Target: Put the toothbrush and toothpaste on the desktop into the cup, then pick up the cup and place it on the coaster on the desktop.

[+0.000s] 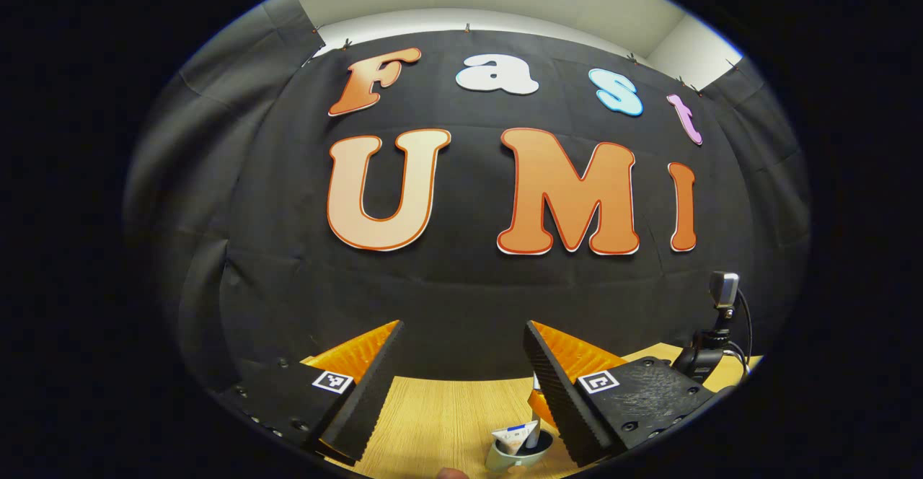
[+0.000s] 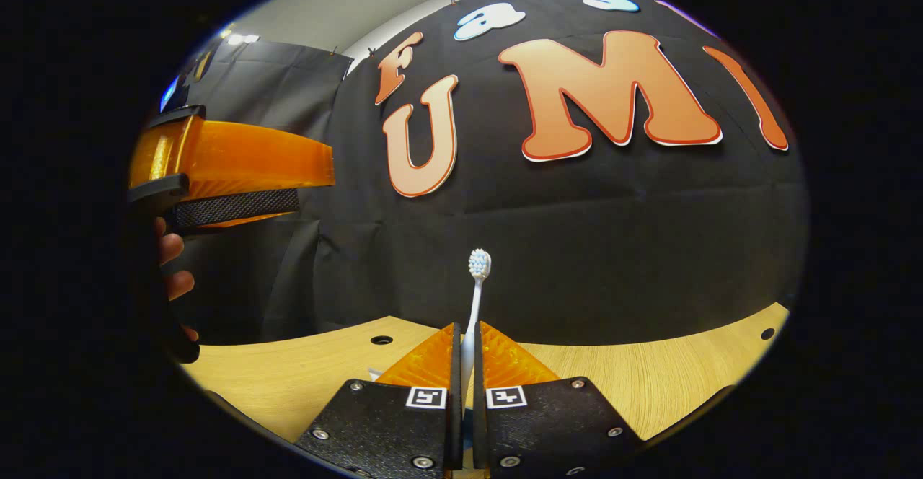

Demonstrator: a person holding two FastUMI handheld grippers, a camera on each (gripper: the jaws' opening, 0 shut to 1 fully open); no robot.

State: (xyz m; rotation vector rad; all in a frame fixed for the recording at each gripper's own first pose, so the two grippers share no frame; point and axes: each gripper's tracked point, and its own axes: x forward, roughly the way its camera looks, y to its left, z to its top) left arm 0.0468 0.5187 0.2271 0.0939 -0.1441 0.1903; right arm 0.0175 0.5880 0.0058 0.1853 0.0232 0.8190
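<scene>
My right tool point(image 2: 466, 353) is pinched tight on the toothbrush point(image 2: 474, 306), which stands upright between the fingers, bristles up, above the table point(image 2: 649, 378). My left tool point(image 1: 461, 378) hangs wide open and empty; below it the cup point(image 1: 520, 451) sits on the table with the toothpaste point(image 1: 516, 436) already inside. The thin handle could twist or slip in my grip, or strike the rim and tip the cup. I can read no brand or label on these things.
</scene>
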